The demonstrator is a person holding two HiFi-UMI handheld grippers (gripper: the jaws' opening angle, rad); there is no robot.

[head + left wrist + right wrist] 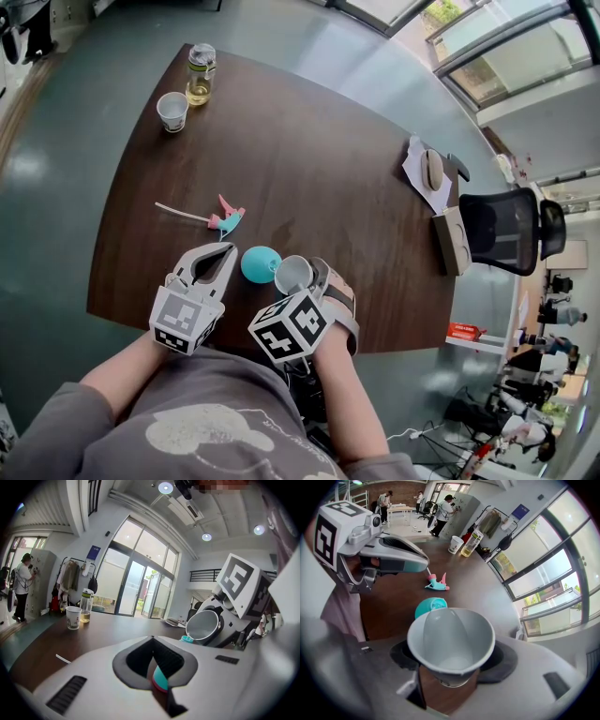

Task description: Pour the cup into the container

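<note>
A pale grey cup is tipped on its side with my right gripper shut on its base. Its mouth points at a round teal container standing on the brown table just beside its rim. In the right gripper view the cup fills the middle, its inside pale with nothing to see in it, and the teal container sits right beyond its rim. My left gripper rests to the left of the container, jaws together and holding nothing. From the left gripper view the cup hangs at the right.
A pink and teal clip with a white stick lies just past the left gripper's tip. A paper cup and a bottle of yellowish liquid stand at the far left corner. Papers and a black chair are at the right edge.
</note>
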